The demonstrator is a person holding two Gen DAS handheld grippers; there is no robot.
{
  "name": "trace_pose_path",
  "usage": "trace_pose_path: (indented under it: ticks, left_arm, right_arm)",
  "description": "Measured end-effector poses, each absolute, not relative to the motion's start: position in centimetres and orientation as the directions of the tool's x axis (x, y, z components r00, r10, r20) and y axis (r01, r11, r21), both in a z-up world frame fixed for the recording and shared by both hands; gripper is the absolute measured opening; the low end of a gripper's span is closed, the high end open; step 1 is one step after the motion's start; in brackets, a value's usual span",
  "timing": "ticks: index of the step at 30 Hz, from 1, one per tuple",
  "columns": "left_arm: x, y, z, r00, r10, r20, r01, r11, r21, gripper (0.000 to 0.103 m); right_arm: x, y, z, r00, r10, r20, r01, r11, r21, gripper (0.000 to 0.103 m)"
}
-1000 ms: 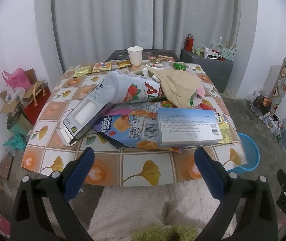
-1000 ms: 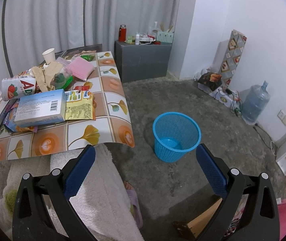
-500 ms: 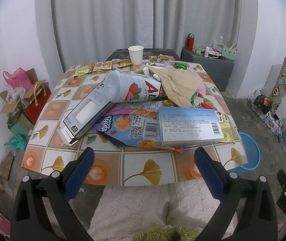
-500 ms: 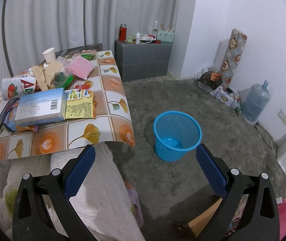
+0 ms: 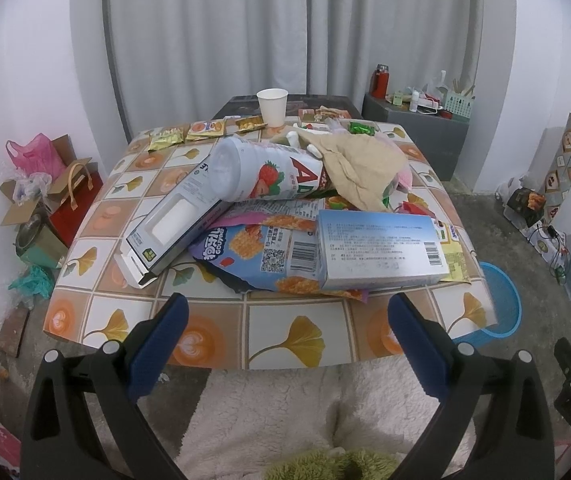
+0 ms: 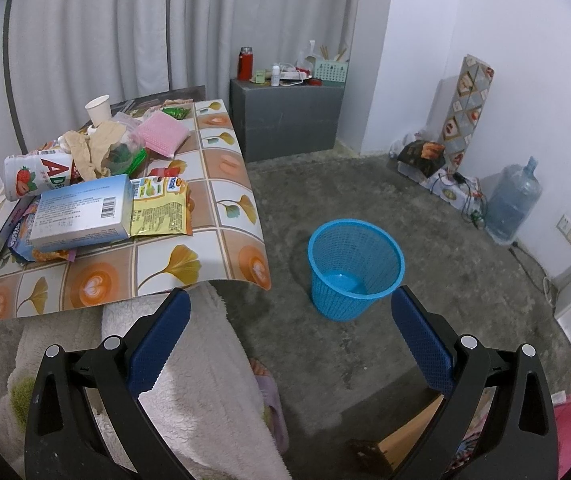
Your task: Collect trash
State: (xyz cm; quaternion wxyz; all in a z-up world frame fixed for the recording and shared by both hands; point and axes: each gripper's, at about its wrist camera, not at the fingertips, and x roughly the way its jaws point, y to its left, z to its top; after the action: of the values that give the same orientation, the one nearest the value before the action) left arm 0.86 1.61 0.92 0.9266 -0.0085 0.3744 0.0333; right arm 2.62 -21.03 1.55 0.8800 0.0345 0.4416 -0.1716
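Note:
A pile of trash lies on the tiled-pattern table (image 5: pixel 285 340): a light blue box (image 5: pixel 381 250), a snack bag (image 5: pixel 261 256), a white strawberry bottle (image 5: pixel 265 176), a long white carton (image 5: pixel 173 224), crumpled brown paper (image 5: pixel 361 160) and a paper cup (image 5: pixel 272 107). My left gripper (image 5: pixel 287 336) is open and empty, just short of the table's near edge. My right gripper (image 6: pixel 289 332) is open and empty over the floor, with the blue mesh bin (image 6: pixel 355 268) ahead of it. The box (image 6: pixel 81 212) and a yellow wrapper (image 6: pixel 161 210) show at its left.
A grey cabinet (image 6: pixel 289 120) with small items stands at the back wall. A water jug (image 6: pixel 513 204) and boxes sit by the right wall. Bags and cartons (image 5: pixel 45 200) lie on the floor left of the table. A fleecy white blanket (image 6: pixel 205 400) is below both grippers.
Both views have shifted very slightly; the left gripper has crept a little toward the table. Nothing on the table has moved.

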Motion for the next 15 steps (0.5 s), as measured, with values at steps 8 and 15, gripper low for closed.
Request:
trace_pose_path:
  ticks: [8,15]
  left_arm:
    - [0.81,1.21,0.57,0.712,0.057,-0.7,-0.064,0.998,0.016,0.098]
    - [1.01,1.26,0.02,0.703,0.053,-0.709,-0.063,0.998,0.012,0.098]
  right_arm:
    - [2.64,-20.87,1.47,0.55,-0.271,-0.79,0.332,0.939,-0.091,0.096]
    - [2.66,-20.54,1.19,0.548,-0.27,-0.792,0.33,0.939,-0.092,0.096]
